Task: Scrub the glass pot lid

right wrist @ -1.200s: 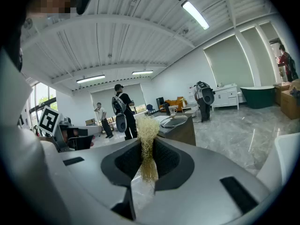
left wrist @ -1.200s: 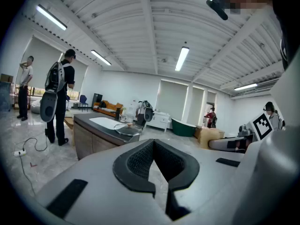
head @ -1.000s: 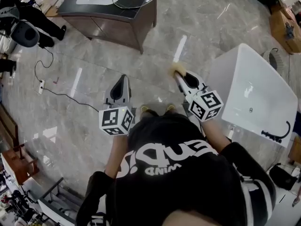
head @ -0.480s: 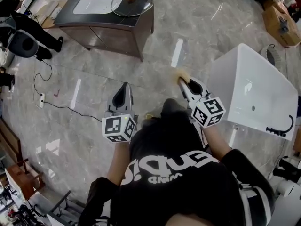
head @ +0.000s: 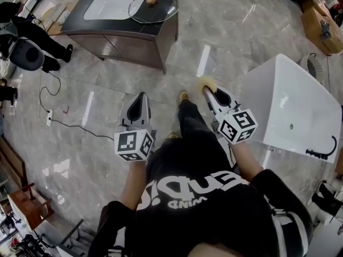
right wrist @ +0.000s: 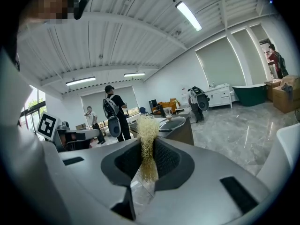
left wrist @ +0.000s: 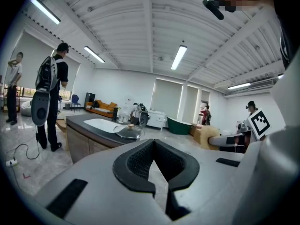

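Observation:
The glass pot lid with its tan knob lies on a dark cabinet far ahead, at the top of the head view. It also shows small in the left gripper view and the right gripper view. My left gripper is held above the floor, shut, with nothing between its pads. My right gripper is shut on a yellow fibrous scrubber, whose strands stick up out of the jaws. Both grippers are well short of the lid.
A white basin is set into the cabinet top beside the lid. A large white tub stands close on my right. A cable runs over the marble floor at left. A person in black stands at the upper left.
The person's foot has stepped forward between the grippers. The cabinet and lid sit slightly lower and nearer in the head view. Both grippers hold as before.

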